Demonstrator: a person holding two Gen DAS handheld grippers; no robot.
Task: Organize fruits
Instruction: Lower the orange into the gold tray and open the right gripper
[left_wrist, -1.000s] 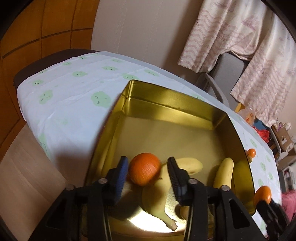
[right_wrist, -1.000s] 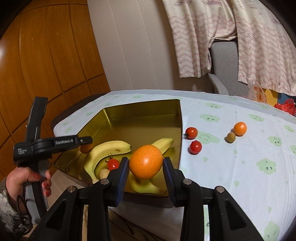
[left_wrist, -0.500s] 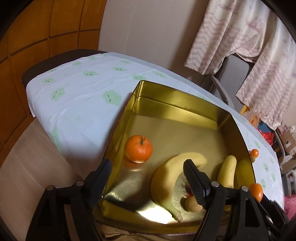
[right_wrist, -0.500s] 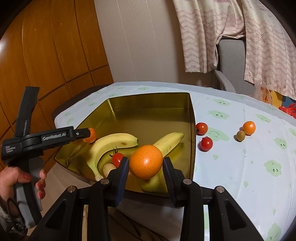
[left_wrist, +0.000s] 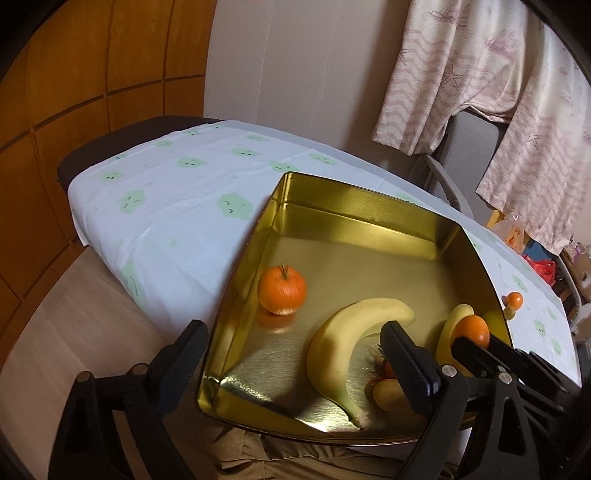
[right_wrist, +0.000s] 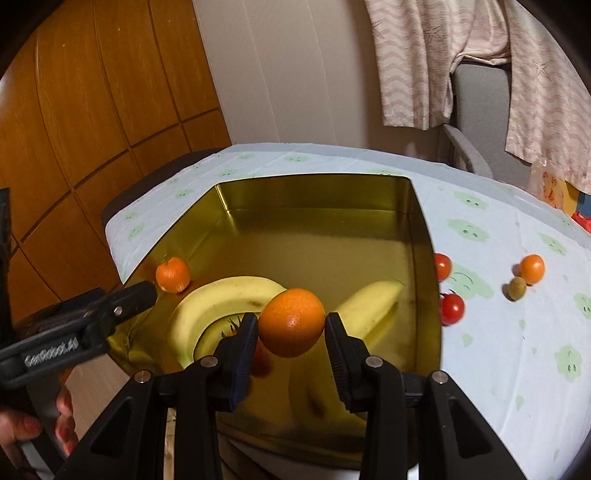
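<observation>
A gold tin (left_wrist: 354, 201) sits on the cloud-print tablecloth. Inside it lie a stemmed orange (left_wrist: 282, 290) near the left wall, a large banana (left_wrist: 343, 343), a second banana (right_wrist: 373, 302) and a small tan fruit (left_wrist: 386, 395). My left gripper (left_wrist: 291, 343) stands open above the tin's near corner, with nothing between its fingers. My right gripper (right_wrist: 291, 326) is shut on a round orange (right_wrist: 291, 314), held above the bananas at the tin's near edge. One left-gripper finger (right_wrist: 136, 295) shows beside the stemmed orange (right_wrist: 173, 275).
Right of the tin on the cloth lie two red tomatoes (right_wrist: 452, 308), a mandarin (right_wrist: 532, 268) and a small olive-brown fruit (right_wrist: 516, 288). A grey chair (right_wrist: 476, 96) with draped fabric stands behind the table. A person's hand (right_wrist: 22, 428) holds the left gripper.
My left gripper let go of the stemmed orange inside the tin, opened wide and drew back. The right gripper carried its orange in over the tin's near edge.
</observation>
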